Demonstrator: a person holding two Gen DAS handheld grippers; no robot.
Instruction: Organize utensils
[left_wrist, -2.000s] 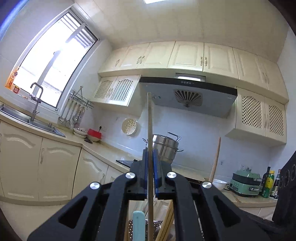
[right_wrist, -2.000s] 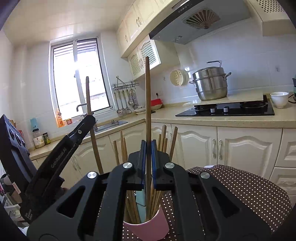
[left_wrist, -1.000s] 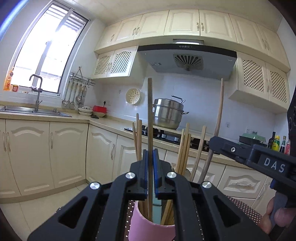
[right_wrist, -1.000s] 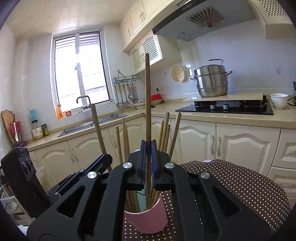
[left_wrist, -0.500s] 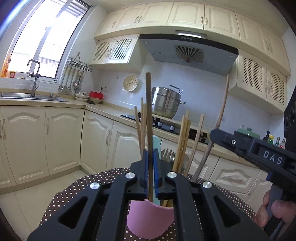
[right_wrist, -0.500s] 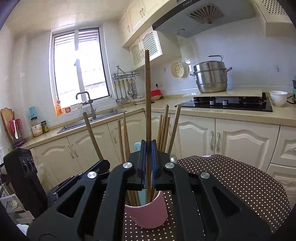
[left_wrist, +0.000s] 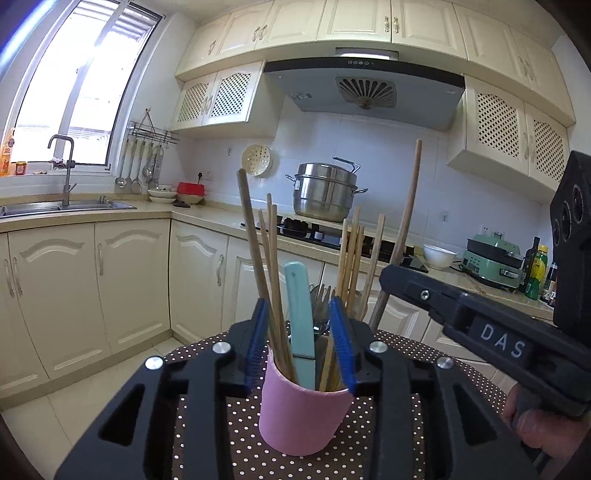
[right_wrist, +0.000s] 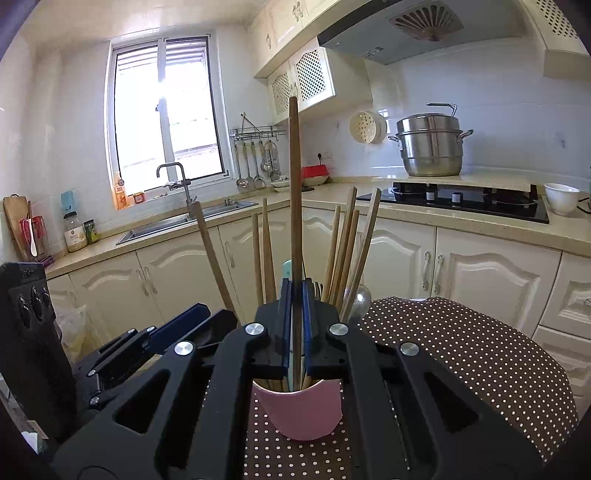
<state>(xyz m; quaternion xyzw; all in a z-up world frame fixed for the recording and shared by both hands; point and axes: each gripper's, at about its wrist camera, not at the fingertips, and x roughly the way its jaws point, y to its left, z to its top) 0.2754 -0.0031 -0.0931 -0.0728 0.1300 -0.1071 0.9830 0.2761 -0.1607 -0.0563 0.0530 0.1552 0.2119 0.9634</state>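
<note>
A pink cup (left_wrist: 301, 417) (right_wrist: 299, 410) stands on the dotted tablecloth, holding several wooden chopsticks, a teal-handled utensil (left_wrist: 300, 314) and metal forks. My left gripper (left_wrist: 298, 306) hovers just over the cup's rim and its jaws are opening. The pads press on nothing. A loose brown chopstick (left_wrist: 255, 251) leans left inside the cup, close to the left pad. My right gripper (right_wrist: 294, 291) is shut on an upright brown chopstick (right_wrist: 293, 184) whose lower end reaches into the cup. In the left wrist view, the right gripper (left_wrist: 391, 275) comes in from the right with its chopstick (left_wrist: 408, 206).
The round table's brown polka-dot cloth (right_wrist: 461, 350) spreads around the cup. Behind are cream cabinets, a black hob (right_wrist: 465, 201) with a steel steamer pot (right_wrist: 430, 147), a white bowl (right_wrist: 561, 197), and a sink (right_wrist: 184, 221) below the window. A hand (left_wrist: 539, 428) holds the right gripper.
The left jaws have parted and let go of their chopstick, which now leans left in the cup. The right gripper still clamps its chopstick, barely moved.
</note>
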